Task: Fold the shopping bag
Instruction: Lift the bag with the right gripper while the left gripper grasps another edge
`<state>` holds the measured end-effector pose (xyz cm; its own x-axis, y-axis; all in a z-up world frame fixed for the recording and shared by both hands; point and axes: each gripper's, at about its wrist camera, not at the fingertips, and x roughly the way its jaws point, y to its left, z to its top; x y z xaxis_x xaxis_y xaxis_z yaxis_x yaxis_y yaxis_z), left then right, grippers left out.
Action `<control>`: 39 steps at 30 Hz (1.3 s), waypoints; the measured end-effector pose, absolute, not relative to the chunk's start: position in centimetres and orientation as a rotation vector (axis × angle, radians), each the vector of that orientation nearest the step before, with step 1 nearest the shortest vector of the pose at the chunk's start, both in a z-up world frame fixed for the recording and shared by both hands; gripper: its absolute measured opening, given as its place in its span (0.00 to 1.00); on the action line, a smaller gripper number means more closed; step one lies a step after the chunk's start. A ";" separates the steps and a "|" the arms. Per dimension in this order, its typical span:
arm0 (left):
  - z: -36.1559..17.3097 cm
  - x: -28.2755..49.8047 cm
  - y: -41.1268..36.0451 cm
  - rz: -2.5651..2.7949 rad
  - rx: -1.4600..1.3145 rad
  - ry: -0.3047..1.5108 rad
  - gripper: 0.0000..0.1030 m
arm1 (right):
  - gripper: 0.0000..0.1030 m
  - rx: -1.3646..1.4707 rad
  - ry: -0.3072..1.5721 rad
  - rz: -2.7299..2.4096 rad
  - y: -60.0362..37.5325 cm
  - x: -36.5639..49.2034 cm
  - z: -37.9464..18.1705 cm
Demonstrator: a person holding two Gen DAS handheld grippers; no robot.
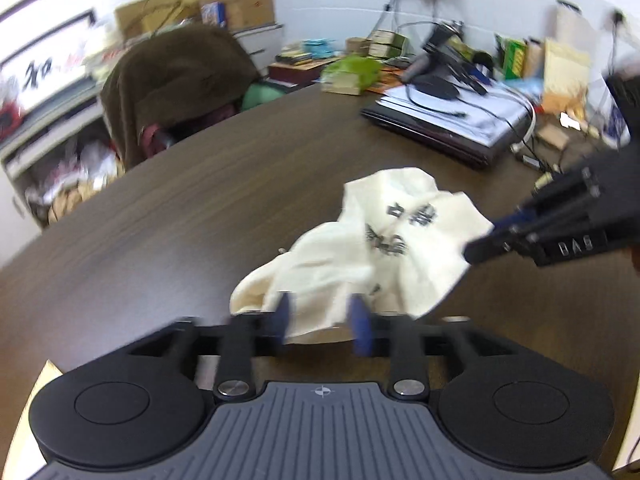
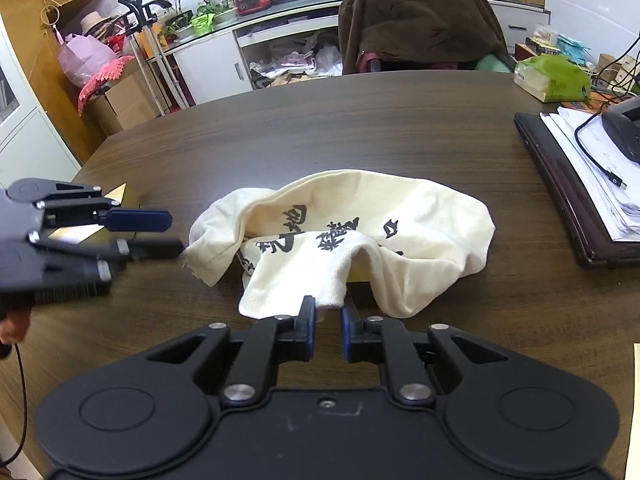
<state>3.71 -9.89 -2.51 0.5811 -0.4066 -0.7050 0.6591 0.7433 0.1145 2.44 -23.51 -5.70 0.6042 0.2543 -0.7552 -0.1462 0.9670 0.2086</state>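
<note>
**Two grippers close on a crumpled bag at an office table**

A cluttered office: a dark wood-grain table (image 2: pixel 360 140) fills the middle of the room, with a chair draped in a brown blanket (image 2: pixel 416 20) behind it and a pile of papers on a laptop (image 2: pixel 580 184) at the right edge. On the bare wood lies the cream cloth shopping bag (image 2: pixel 400 216), printed with black characters, bunched and rumpled rather than flat, its long axis running left to right across the right-hand camera's view.

At the left, the left gripper (image 2: pixel 172 232) reaches in sideways, its fingers spread, their tips just at the bag's left end; no cloth is seen caught between them. In its own blurred view the bag's near edge sits between its blue pads (image 1: pixel 360 320).

At the centre, the right gripper (image 2: pixel 328 312) points straight at the bag's near long edge. Its fingers stand slightly apart, with a drooping flap of cloth at their tips; whether they pinch it cannot be told.

Both grippers are about equally near. The bag is not folded as it lies; it would likely need spreading flat.
</note>
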 end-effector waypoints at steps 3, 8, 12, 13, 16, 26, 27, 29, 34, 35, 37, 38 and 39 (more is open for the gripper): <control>-3.2 3.0 -11.6 -0.636 0.482 0.664 0.59 | 0.11 0.126 0.894 0.236 -23.5 2.1 -5.8; -4.9 2.6 -13.7 -0.635 0.611 0.635 0.47 | 0.11 0.123 0.892 0.236 -23.6 1.6 -5.8; -5.4 2.8 -14.0 -0.673 0.611 0.657 0.26 | 0.11 0.116 0.889 0.230 -23.8 1.1 -5.8; -4.9 3.1 -13.6 -0.687 0.568 0.672 0.24 | 0.11 0.116 0.888 0.230 -24.0 0.9 -5.6; -2.8 3.8 -11.0 -0.727 0.425 0.710 0.18 | 0.11 0.103 0.889 0.233 -24.5 0.2 -5.2; 1.0 7.0 -2.7 -0.568 0.255 0.782 0.15 | 0.10 0.115 1.006 0.313 -24.7 -3.1 -5.2; 1.1 7.6 -2.1 -0.546 0.256 0.785 0.15 | 0.10 0.123 1.023 0.322 -24.8 -3.5 -5.3; 1.2 8.9 -1.1 -0.513 0.260 0.793 0.15 | 0.00 0.074 1.034 0.306 -24.6 -4.0 -5.3; -0.5 12.0 -0.6 -0.386 0.272 0.862 0.19 | 0.00 0.041 1.039 0.289 -23.8 -2.4 -5.4; -0.7 12.3 -0.2 -0.376 0.241 0.872 0.19 | 0.01 0.039 1.024 0.296 -23.4 -1.7 -5.2; -0.7 12.5 0.9 -0.376 0.158 0.879 0.20 | 0.04 0.036 0.993 0.311 -22.5 -0.4 -4.8; -0.6 12.4 1.6 -0.377 0.118 0.877 0.23 | 0.06 0.034 0.978 0.319 -22.1 0.3 -4.6; -0.5 12.3 2.1 -0.370 0.094 0.871 0.24 | 0.06 0.032 0.963 0.326 -21.7 1.0 -4.4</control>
